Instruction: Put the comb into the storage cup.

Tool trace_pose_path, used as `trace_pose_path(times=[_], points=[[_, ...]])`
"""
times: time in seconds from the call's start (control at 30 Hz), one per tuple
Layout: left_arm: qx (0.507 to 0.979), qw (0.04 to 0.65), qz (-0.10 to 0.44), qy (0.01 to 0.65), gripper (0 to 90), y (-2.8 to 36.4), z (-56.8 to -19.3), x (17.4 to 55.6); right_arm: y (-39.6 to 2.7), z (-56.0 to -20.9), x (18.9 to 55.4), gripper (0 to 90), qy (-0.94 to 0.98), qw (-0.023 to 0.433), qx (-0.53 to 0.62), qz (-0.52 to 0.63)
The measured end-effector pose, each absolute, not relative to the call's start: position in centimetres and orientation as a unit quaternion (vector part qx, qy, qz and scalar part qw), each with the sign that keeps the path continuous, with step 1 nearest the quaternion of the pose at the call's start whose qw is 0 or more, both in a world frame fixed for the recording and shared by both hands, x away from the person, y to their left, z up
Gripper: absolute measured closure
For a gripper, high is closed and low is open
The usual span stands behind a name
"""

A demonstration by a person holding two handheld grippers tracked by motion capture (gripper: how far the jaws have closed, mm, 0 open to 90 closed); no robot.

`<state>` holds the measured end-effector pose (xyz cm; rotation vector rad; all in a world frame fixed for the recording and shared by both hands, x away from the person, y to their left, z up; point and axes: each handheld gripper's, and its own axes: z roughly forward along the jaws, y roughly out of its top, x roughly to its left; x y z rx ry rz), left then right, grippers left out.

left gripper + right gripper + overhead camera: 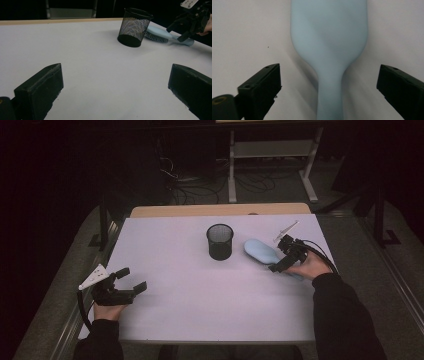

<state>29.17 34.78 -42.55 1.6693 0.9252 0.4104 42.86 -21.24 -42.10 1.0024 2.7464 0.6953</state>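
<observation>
Pale blue plastic marks the hairbrush [262, 252], which lies flat on the white table [200, 305] with its bristles down, at about 3 o'clock from the black mesh cup [220, 241] and just beside it; the broad head points toward the cup and the narrow handle runs away toward 4 o'clock, under the right gripper [280, 265]; in the left gripper view the bristles show as a dark fringe beneath the brush head [156, 37], close behind the cup [133, 26], which stands upright with its mouth open to the top.

In the right gripper view the handle [329, 100] runs straight up the middle from 6 o'clock and widens into the head at 12 o'clock; the 2 black jaws of the right gripper [328, 91] stand spread to either side of the handle, 1 at 8 o'clock and 1 at 4 o'clock, with bare table between each pad and the plastic, so nothing is pinched; the claw straddles the handle without touching it.

The left gripper [131, 280] sits at about 8 o'clock on the table, well apart from cup and brush, held in the person's left hand [107, 310]; its 2 jaws are spread wide with only bare table between them [115, 92]; they point toward 2 o'clock, where the cup stands.
</observation>
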Motion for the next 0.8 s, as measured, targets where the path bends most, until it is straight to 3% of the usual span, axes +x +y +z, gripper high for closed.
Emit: trace_pose_path(times=[0.4,0.8], points=[[0.709,0.559,0.175,0.392,0.0,34.77,-42.56,29.17,-21.58,-42.31,43.07,20.8,0.915,0.056,0.329,0.227],[0.710,0.558,0.175,0.392,0.0,34.77,-42.57,29.16,-21.64,-42.66,43.15,47.4,0.920,0.044,0.324,0.218]])
